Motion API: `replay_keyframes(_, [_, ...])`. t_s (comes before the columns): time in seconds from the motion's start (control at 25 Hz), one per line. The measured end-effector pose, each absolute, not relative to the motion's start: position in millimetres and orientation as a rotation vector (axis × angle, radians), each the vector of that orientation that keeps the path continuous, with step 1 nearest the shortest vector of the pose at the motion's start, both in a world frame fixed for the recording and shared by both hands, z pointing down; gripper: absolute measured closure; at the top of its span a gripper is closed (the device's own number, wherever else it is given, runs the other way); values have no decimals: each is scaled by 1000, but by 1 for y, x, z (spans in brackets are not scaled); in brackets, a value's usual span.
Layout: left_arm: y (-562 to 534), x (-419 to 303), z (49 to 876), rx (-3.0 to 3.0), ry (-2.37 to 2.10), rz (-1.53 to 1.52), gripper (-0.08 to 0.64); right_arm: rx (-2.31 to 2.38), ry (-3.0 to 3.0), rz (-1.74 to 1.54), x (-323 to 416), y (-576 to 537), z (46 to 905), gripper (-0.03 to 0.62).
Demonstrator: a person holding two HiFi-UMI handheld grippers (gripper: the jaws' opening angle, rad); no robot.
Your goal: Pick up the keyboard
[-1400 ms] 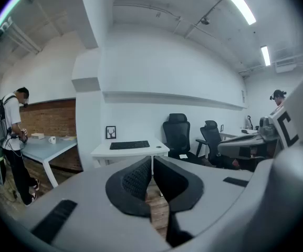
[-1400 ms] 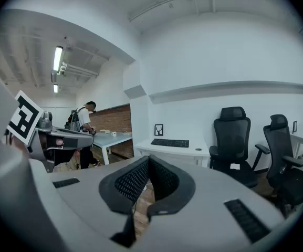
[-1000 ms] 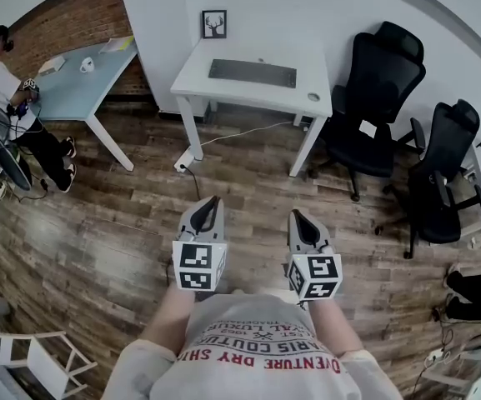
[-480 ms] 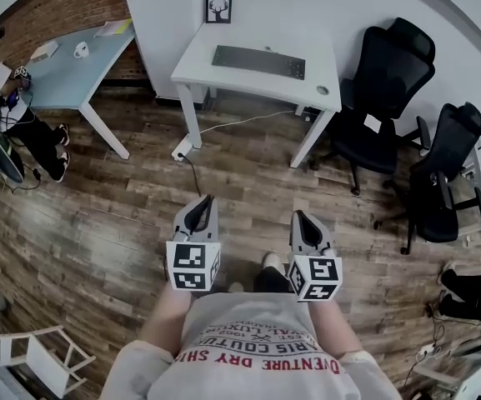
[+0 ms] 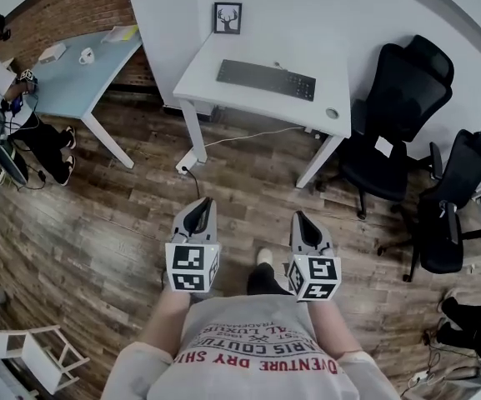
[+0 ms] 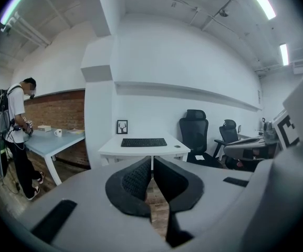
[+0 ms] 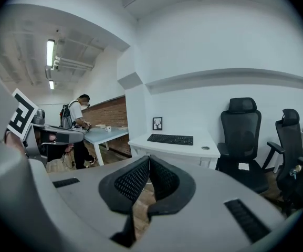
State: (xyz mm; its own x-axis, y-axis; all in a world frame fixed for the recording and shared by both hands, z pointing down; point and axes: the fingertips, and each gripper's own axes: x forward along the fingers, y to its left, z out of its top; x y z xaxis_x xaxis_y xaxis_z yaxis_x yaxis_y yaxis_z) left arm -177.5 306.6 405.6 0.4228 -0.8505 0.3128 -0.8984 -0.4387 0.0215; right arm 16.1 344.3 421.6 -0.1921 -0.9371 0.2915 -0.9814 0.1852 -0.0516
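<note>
A dark keyboard (image 5: 266, 79) lies flat on a white desk (image 5: 215, 82) against the far wall; it also shows in the left gripper view as the keyboard (image 6: 143, 142) and in the right gripper view as the keyboard (image 7: 170, 139). My left gripper (image 5: 202, 206) and right gripper (image 5: 299, 219) hover side by side over the wooden floor, well short of the desk. Both point toward it, shut and holding nothing. In their own views the left gripper (image 6: 152, 160) and right gripper (image 7: 149, 158) show jaws closed tip to tip.
A framed deer picture (image 5: 227, 17) and a small round disc (image 5: 332, 113) also sit on the white desk. Two black office chairs (image 5: 394, 132) stand to its right. A pale blue table (image 5: 82, 82) with a mug and a person (image 5: 11, 111) beside it are at left. A cable (image 5: 240, 137) runs across the floor.
The white desk and keyboard have come nearer and shifted right and lower in the head view. Both grippers stay shut, side by side before me.
</note>
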Motion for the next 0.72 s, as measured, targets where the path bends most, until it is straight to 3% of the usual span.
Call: replay_keyframes(0.72, [121,-51,402,2434,-1612,375,525,1736,-2343,382,142,139,420,566])
